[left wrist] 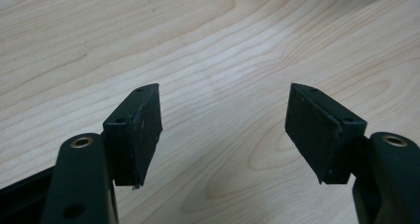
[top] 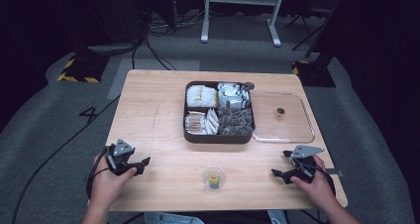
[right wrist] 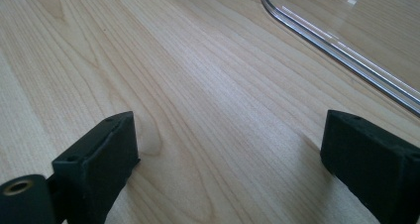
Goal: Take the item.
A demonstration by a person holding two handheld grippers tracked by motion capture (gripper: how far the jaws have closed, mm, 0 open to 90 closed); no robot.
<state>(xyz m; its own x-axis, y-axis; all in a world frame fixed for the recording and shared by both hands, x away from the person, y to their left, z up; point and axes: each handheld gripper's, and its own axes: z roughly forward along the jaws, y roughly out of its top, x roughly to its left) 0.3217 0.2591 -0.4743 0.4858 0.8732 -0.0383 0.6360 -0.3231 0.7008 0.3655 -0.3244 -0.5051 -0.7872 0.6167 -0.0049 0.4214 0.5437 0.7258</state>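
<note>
**Wooden table and the things on it**

A light wooden table [top: 158, 110] stands on grey carpet. Past its centre, toward 12 o'clock, sits a dark four-compartment tray [top: 218, 137] of packets. Touching it at 3 o'clock lies a clear lid [top: 292, 132]. At 6 o'clock, near the front edge, stands a small clear cup [top: 214, 179].

Colours and patterns on the work surface.
Pale wood-grained table [top: 158, 115]; dark brown box [top: 219, 137] of white, silver and grey packets; clear lid [top: 292, 135]; black left gripper [top: 141, 163] and right gripper [top: 280, 165].
</note>
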